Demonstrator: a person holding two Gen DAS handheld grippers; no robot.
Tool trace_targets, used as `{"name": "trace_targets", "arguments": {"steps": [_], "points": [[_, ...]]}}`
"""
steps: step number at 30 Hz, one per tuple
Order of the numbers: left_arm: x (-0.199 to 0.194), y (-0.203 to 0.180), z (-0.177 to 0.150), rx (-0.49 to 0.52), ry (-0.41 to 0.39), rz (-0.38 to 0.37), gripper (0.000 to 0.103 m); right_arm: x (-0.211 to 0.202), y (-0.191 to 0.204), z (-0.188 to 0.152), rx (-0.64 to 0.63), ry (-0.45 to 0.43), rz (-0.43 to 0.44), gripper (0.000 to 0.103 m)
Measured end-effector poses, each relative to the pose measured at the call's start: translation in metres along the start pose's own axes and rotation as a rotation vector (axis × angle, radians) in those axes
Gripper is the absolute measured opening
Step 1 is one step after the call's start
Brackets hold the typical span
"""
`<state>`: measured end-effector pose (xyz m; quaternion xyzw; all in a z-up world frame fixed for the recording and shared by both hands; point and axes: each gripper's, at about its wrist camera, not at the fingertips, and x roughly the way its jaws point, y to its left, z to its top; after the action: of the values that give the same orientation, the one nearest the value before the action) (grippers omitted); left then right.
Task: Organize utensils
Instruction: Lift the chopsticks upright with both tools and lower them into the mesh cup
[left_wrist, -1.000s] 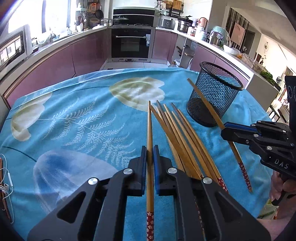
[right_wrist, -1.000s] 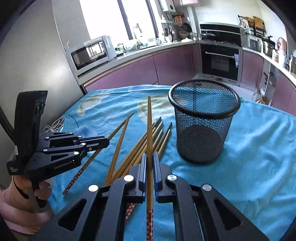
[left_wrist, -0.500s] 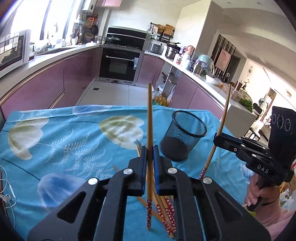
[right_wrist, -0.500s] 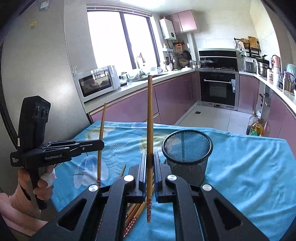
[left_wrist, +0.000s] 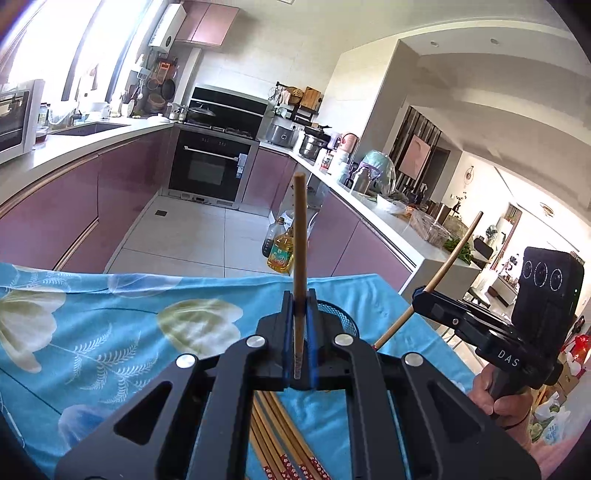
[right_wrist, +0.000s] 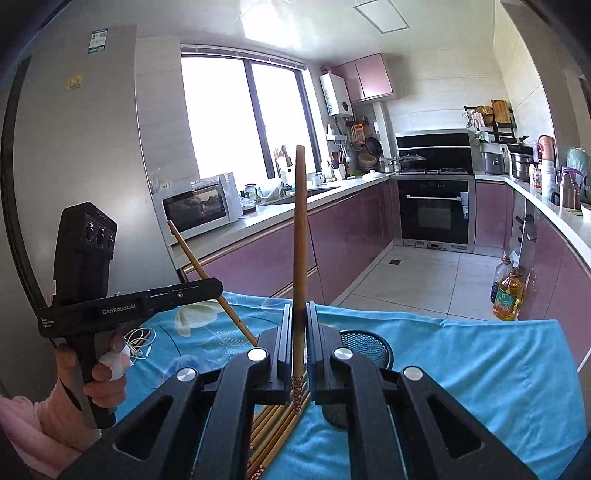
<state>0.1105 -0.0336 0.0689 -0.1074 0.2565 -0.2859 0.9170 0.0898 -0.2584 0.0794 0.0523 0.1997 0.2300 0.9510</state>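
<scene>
Item: left gripper, jaws closed; we are gripping one chopstick, standing upright above the table. Item: right gripper, jaws closed; we are pinching a second chopstick, also upright, patterned end down. Item: loose chopsticks, lying bundled on the blue floral tablecloth just below both grippers. Item: black mesh cup, standing beside that bundle, partly hidden behind the fingers.

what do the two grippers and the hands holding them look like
Both are matte black, with silver bolts and blue-lined fingers. The left gripper reads GenRobot.AI, held by a hand with a bandaged finger and pink sleeve. The right gripper reads DAS.
</scene>
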Motion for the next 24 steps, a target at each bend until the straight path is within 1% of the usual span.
{"name": "trace_targets", "arguments": {"steps": [4,12,14,16,19,24], "points": [[0.005,-0.01,0.015,0.012,-0.018,-0.02,0.007,-0.003,-0.007,0.013,0.011,-0.025,0.008,0.006],[0.008,-0.031,0.045,0.041,-0.066,-0.042,0.007,-0.007,-0.02,0.035,0.005,-0.069,-0.025,0.006],[0.01,-0.038,0.052,0.053,-0.068,-0.049,0.007,-0.004,-0.023,0.038,0.003,-0.067,-0.035,0.006],[0.017,-0.043,0.057,0.063,-0.056,-0.05,0.007,0.001,-0.027,0.04,0.005,-0.054,-0.042,0.006],[0.03,-0.048,0.057,0.079,-0.016,-0.038,0.007,0.016,-0.034,0.037,0.008,-0.013,-0.057,0.006],[0.061,-0.048,0.043,0.109,0.081,-0.002,0.007,0.041,-0.039,0.022,0.016,0.08,-0.064,0.006]]}}
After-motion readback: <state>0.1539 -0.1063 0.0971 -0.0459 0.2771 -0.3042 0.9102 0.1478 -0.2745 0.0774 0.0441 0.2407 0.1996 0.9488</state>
